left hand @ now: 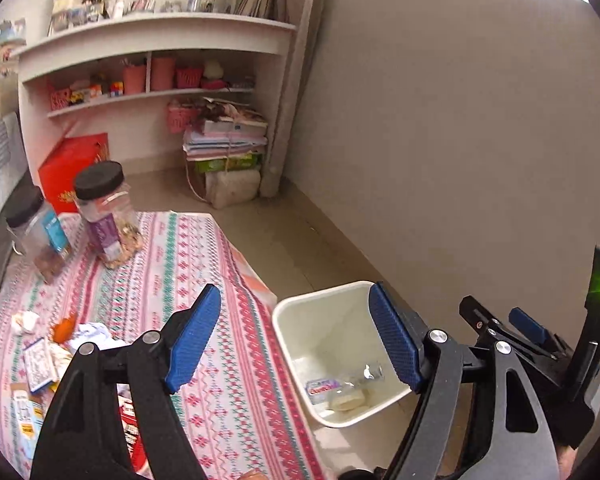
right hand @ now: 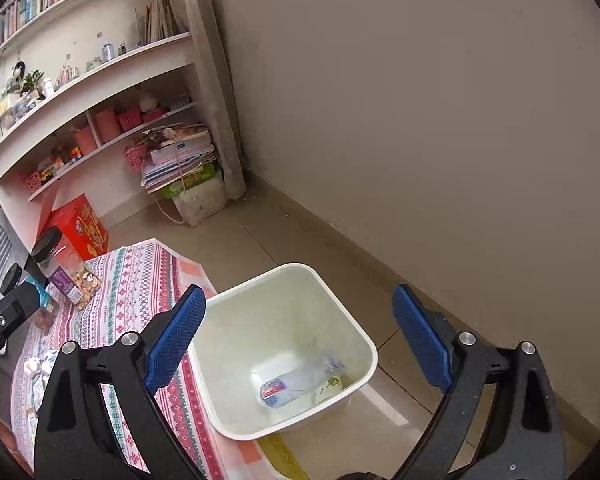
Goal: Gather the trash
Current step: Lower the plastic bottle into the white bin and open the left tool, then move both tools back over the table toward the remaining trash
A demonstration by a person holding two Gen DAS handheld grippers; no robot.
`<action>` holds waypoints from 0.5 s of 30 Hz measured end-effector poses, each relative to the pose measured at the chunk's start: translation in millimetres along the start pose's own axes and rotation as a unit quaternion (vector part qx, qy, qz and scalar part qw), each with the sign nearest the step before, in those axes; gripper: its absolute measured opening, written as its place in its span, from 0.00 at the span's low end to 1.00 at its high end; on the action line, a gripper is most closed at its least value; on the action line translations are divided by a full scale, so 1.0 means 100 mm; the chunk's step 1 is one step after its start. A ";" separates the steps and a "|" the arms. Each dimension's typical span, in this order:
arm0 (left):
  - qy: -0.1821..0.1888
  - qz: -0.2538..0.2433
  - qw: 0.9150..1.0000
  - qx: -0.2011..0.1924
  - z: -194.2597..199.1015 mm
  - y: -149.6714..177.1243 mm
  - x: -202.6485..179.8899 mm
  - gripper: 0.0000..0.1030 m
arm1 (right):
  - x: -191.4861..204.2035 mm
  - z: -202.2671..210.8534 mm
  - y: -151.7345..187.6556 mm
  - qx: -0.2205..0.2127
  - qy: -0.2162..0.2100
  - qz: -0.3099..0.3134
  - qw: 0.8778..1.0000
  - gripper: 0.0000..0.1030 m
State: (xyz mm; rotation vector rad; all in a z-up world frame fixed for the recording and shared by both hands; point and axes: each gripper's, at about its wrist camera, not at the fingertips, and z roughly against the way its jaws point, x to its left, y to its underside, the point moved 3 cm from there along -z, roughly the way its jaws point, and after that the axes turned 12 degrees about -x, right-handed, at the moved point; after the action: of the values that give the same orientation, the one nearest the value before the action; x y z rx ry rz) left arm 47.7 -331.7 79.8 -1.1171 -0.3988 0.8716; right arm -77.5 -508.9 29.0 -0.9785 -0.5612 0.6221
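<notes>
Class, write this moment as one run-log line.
left gripper: open, empty | right gripper: open, above bin | plastic bottle: in bin | litter: on table

Left gripper (left hand: 296, 340): jaws spread wide, blue pads (left hand: 194, 338) facing each other, nothing held between them. Right gripper (right hand: 298, 338): jaws likewise spread wide, empty, positioned just to the right of the left gripper.

Tbl (left hand: 228, 360) w/ jars (left hand: 108, 216), trash (left hand: 40, 360)
</notes>
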 end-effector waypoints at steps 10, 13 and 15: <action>-0.091 -0.050 0.994 -0.018 0.28 0.06 0.49 0.79 | 0.49 0.11 0.09 -0.003 -0.039 0.034 0.999 0.93; -0.112 -0.052 0.992 -0.015 0.34 0.10 0.68 0.81 | 0.65 0.12 0.12 -0.002 -0.049 0.045 0.998 0.93; -0.123 -0.050 0.991 -0.016 0.38 0.13 0.79 0.83 | 0.76 0.14 0.16 0.000 -0.056 0.052 0.997 0.93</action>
State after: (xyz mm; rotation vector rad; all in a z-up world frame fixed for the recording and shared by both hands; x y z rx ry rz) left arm 66.2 -245.0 73.3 -1.0120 -0.6697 0.9191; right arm -38.2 -440.6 32.8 -0.9820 -0.6126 0.7729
